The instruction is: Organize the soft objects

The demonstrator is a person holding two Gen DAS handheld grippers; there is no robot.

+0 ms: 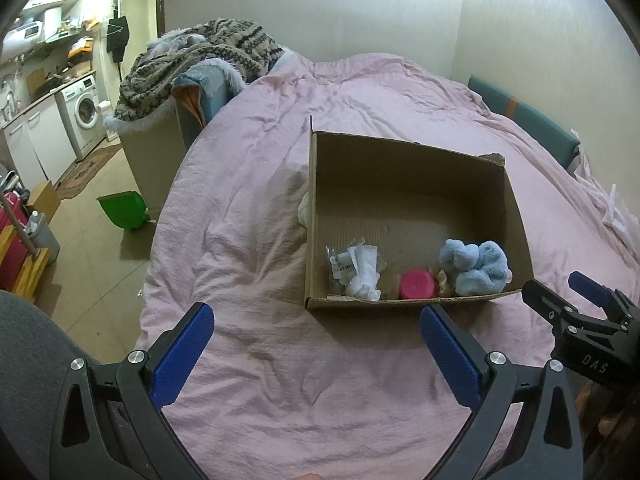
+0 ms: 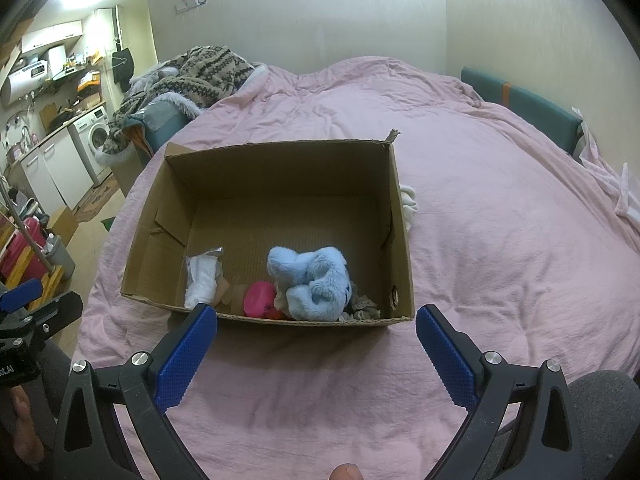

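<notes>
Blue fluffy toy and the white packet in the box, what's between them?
A pink round lid-like thing lies between the blue fluffy toy and the white packet, on the cardboard box floor. The right wrist view shows it best.

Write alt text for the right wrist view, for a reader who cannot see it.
An open cardboard box sits on a pink bedspread, holding a light blue plush toy, a pink round object and a bagged white cloth along its near wall. The right tool hangs open and empty in front.
</notes>
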